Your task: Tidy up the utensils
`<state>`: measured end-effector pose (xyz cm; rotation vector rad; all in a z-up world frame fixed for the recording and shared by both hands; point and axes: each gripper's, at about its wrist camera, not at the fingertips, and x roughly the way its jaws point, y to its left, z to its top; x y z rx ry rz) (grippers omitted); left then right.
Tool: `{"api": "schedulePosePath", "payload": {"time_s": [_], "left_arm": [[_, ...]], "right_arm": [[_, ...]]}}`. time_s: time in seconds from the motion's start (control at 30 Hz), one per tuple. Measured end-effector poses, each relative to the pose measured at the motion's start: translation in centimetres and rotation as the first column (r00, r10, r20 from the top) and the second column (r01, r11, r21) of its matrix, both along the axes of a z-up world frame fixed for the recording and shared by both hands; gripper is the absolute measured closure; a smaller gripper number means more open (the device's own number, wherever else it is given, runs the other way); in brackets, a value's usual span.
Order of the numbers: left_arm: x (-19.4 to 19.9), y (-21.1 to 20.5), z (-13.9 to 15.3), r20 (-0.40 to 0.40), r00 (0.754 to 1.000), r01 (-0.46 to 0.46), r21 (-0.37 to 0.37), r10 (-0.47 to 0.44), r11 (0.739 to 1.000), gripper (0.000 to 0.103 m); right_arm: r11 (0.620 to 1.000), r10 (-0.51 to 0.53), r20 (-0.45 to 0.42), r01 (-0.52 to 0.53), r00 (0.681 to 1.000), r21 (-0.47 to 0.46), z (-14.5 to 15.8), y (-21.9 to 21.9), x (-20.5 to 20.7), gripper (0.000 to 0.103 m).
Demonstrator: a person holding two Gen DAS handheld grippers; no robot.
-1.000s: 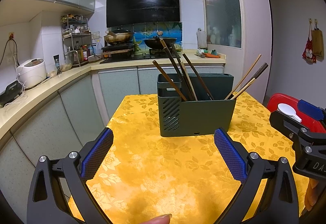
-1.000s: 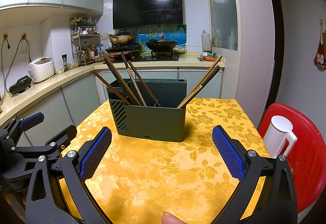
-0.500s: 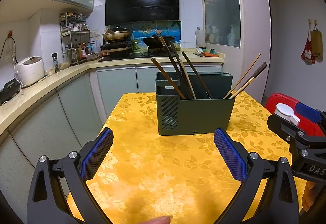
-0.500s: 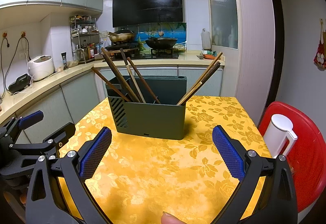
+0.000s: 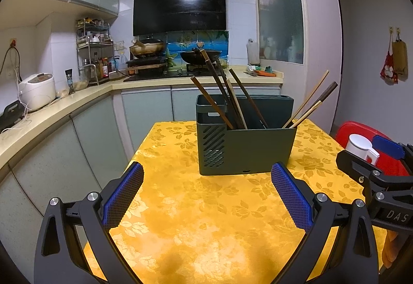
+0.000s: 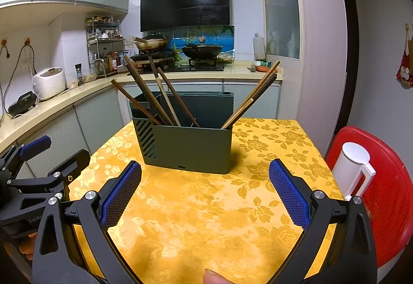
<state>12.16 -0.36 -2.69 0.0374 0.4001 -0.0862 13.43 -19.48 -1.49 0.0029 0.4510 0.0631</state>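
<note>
A dark green utensil holder [image 5: 247,149] [image 6: 188,147] stands on the yellow floral tablecloth [image 5: 206,219] [image 6: 206,219]. Several dark wooden chopsticks [image 5: 222,93] [image 6: 152,98] lean left in its left part. Lighter chopsticks [image 5: 309,103] [image 6: 253,98] lean right in its right part. My left gripper [image 5: 206,196] is open and empty, short of the holder. My right gripper [image 6: 205,193] is open and empty, also short of it. Each gripper shows at the edge of the other's view, the right one [image 5: 374,170] and the left one [image 6: 38,175].
A red stool [image 6: 382,180] with a white lidded cup [image 6: 353,168] stands right of the table. Kitchen counters [image 5: 64,108] with a rice cooker [image 5: 37,90] run along the left. The stove with woks [image 5: 155,49] is behind the table.
Both grippers have drawn back and risen slightly from the holder. Both stay open and empty. The holder and chopsticks have not moved.
</note>
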Motion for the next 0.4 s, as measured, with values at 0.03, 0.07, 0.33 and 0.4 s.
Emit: {"api": "schedulePosePath", "payload": {"time_s": [0.03,0.07,0.33,0.4], "left_arm": [[0.07,0.06,-0.01,-0.001,1.000,-0.003,0.001,0.003,1.000,0.007],[0.10,0.11,-0.04,-0.004,1.000,-0.008,-0.001,0.008,1.000,0.007],[0.07,0.08,-0.09,-0.015,1.000,-0.026,0.005,0.026,1.000,0.007],[-0.02,-0.10,-0.17,-0.012,1.000,-0.024,0.017,0.024,1.000,0.007]], "right_arm": [[1.000,-0.001,-0.002,0.001,1.000,0.000,-0.02,-0.04,0.10,0.007],[1.000,0.000,-0.002,0.000,1.000,0.000,-0.03,-0.04,0.14,0.007],[1.000,0.006,-0.007,-0.006,1.000,0.001,-0.27,0.06,0.18,0.007],[1.000,0.005,-0.009,-0.005,1.000,0.001,-0.30,0.16,0.18,0.007]]}}
